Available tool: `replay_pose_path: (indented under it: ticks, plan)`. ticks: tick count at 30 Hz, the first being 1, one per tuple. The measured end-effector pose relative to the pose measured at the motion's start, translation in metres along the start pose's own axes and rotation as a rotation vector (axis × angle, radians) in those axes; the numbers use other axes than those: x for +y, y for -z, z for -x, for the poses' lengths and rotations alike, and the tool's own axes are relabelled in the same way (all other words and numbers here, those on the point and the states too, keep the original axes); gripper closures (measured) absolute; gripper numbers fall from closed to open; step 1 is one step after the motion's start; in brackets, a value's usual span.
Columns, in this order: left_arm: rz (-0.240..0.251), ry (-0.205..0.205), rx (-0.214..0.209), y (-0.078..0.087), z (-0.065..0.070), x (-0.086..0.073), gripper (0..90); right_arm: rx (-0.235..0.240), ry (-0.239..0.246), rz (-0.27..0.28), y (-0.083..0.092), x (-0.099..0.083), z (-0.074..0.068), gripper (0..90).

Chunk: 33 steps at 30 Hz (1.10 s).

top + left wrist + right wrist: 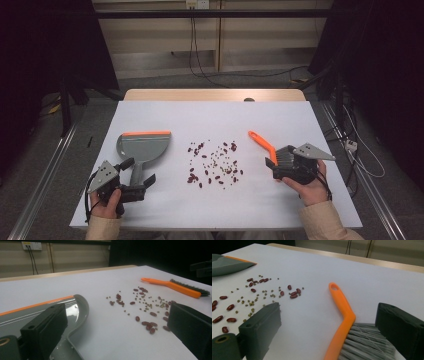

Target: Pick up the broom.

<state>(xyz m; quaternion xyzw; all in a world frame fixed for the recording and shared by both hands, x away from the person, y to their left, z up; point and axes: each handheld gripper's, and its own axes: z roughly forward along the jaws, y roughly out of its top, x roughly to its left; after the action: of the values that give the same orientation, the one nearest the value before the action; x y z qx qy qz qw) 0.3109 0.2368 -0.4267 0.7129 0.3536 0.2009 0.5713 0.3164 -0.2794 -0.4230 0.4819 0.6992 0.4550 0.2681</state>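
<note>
Brush between spread right tongs, dustpan at left tongs

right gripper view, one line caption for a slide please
Open right gripper straddles the orange brush beside scattered beans on the white table.

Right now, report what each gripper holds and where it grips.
Nothing held. Left gripper open astride the dustpan handle; right gripper open around the brush head.
</note>
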Motion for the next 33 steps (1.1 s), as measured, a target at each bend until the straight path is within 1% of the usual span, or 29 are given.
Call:
replay_pose_path:
  ticks: [2,5,8,12,15,17,20,23,25,28,29,30,31,32,33]
  plan:
    - [-0.006,-0.009,-0.002,0.0,0.0,0.0,2.8,-0.004,-0.005,-0.014,-0.003,0.004,0.002,7.4]
    - [-0.006,-0.004,0.0,0.002,0.0,-0.001,2.7,-0.01,-0.026,-0.035,-0.007,0.008,0.006,7.5]
    - [0.004,0.002,0.004,0.003,0.0,0.0,2.8,-0.027,-0.032,-0.054,-0.012,0.012,0.01,8.0]
    - [-0.001,-0.002,-0.003,0.001,0.0,0.0,2.8,-0.03,-0.042,-0.071,-0.018,0.014,0.015,9.8]
    - [-0.005,-0.007,-0.011,-0.001,0.001,0.0,2.8,-0.033,-0.046,-0.083,-0.021,0.015,0.016,13.6]
    - [-0.005,-0.008,-0.014,-0.001,0.001,-0.001,2.7,-0.032,-0.057,-0.087,-0.023,0.015,0.015,15.4]
    - [-0.008,-0.011,-0.018,-0.001,0.0,-0.002,2.8,-0.031,-0.054,-0.106,-0.027,0.015,0.016,18.6]
    - [-0.004,0.002,-0.018,-0.002,-0.002,-0.003,2.7,-0.046,-0.071,-0.127,-0.03,0.016,0.019,21.1]
    - [-0.003,0.005,-0.021,-0.002,-0.003,-0.003,2.8,-0.06,-0.071,-0.137,-0.031,0.019,0.023,22.6]
    - [-0.001,0.003,-0.02,-0.002,-0.004,-0.003,2.8,-0.075,-0.08,-0.164,-0.037,0.023,0.028,27.1]
    - [-0.003,0.001,-0.019,-0.001,-0.004,-0.003,2.8,-0.084,-0.081,-0.182,-0.041,0.024,0.03,32.1]
    - [-0.004,0.0,-0.019,-0.001,-0.004,-0.003,2.8,-0.072,-0.088,-0.198,-0.044,0.025,0.03,33.8]
    - [-0.004,0.001,-0.02,-0.001,-0.003,-0.003,2.8,-0.072,-0.088,-0.198,-0.044,0.025,0.03,33.8]
    - [-0.005,0.0,-0.019,0.0,-0.003,-0.004,2.8,-0.071,-0.083,-0.214,-0.046,0.025,0.03,33.9]
    - [-0.005,0.001,-0.017,0.0,-0.003,-0.004,2.8,-0.081,-0.078,-0.226,-0.048,0.026,0.03,35.5]
